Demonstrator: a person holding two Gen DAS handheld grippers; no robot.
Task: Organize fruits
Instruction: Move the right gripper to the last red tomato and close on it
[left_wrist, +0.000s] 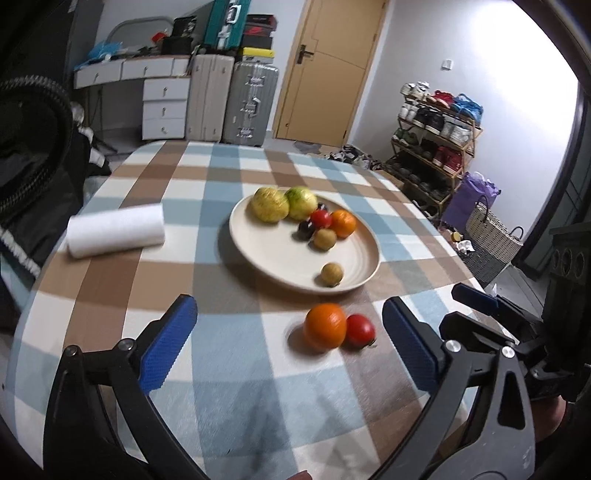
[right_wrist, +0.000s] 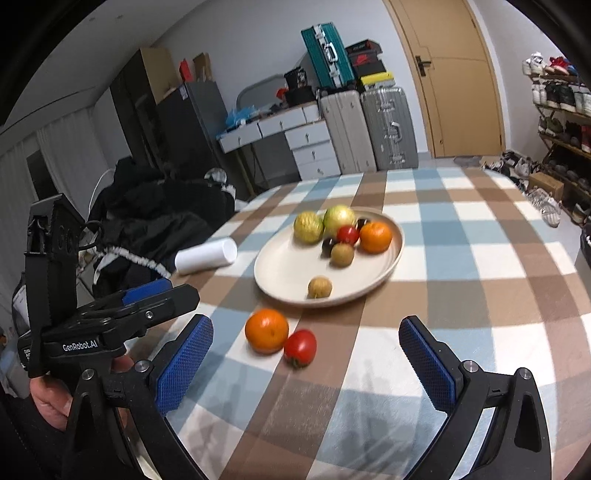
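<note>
Left wrist view: left gripper (left_wrist: 290, 343) spread wide, nothing held, low over the checked cloth of the worktop (left_wrist: 207, 398). Right gripper (right_wrist: 306, 354) same, wide open and empty. In the right wrist view the left gripper shows at the left edge, held in a hand (right_wrist: 55, 398).

Two fruits remain off the plate (left_wrist: 280, 258): an orange (left_wrist: 325, 326) and a tomato (left_wrist: 360, 330), touching each other, just in front of the near rim. Both sit roughly between the fingers of either gripper.

Likely step: pick one loose fruit and move it to the plate. Advice: take the tomato with the right gripper, since it lies on that side; straddle it across its widest part, close gently because the skin looks smooth, glossy and soft. Expect the orange to roll when its neighbour lifts, since the cloth is flat and both are round. Drop into the bare near part of the plate, clear of the lone small brownish fruit (left_wrist: 331, 274).

Plate is cream, shallow, matte with a raised rim. Orange skin looks dimpled. Already plated: two yellow-green knobbly fruits, another orange, red, dark and brown small ones, clustered at the far side. White paper roll (left_wrist: 116, 230) lies on its side, well apart.
</note>
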